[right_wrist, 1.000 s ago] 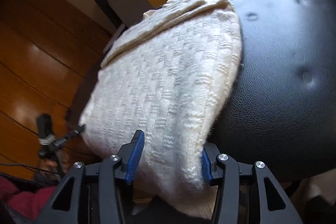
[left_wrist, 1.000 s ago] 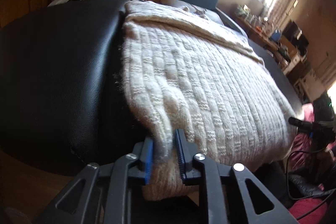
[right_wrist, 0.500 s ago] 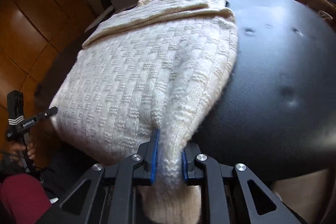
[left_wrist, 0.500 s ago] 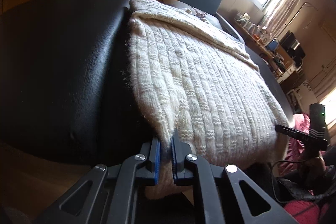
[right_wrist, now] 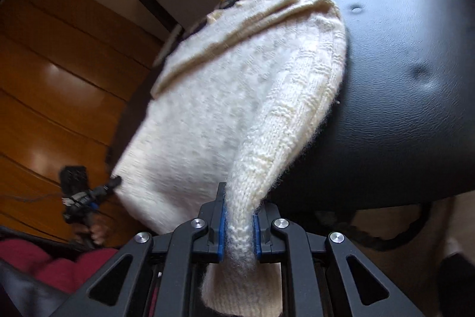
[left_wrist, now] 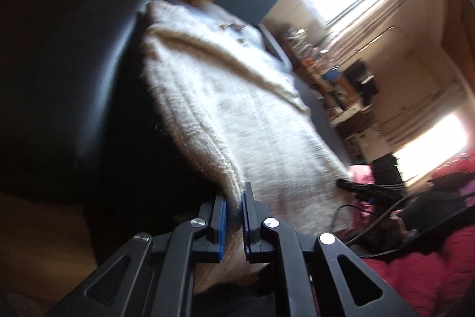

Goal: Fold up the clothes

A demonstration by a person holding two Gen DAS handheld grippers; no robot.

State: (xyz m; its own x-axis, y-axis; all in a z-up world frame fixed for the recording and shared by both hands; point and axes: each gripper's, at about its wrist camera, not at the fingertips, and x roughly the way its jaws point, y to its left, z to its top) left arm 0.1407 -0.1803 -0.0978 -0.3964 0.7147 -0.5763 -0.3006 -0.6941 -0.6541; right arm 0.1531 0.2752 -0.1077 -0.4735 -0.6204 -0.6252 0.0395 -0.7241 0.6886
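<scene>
- The cream knit sweater (right_wrist: 237, 97) lies spread over a black padded leather seat (right_wrist: 409, 73), its near hem hanging off the front edge toward both cameras
- The left claw (left_wrist: 234, 207) is pressed together on one near corner of the hem; the right claw (right_wrist: 239, 223) pinches a bunched roll of the other corner, with a tail of knit hanging below its jaws
- It looks thick, soft and stretchy, fairly heavy for a garment; I judge it will sag between the two grips and drag on the leather, not slide freely
- The corners at the hem are the sensible holds; a deep bite suits the loose knit
- A folded band, probably a sleeve, crosses the far end
- The left view is blurred, so stitch detail and the far collar are unclear; the sweater's underside is hidden
</scene>
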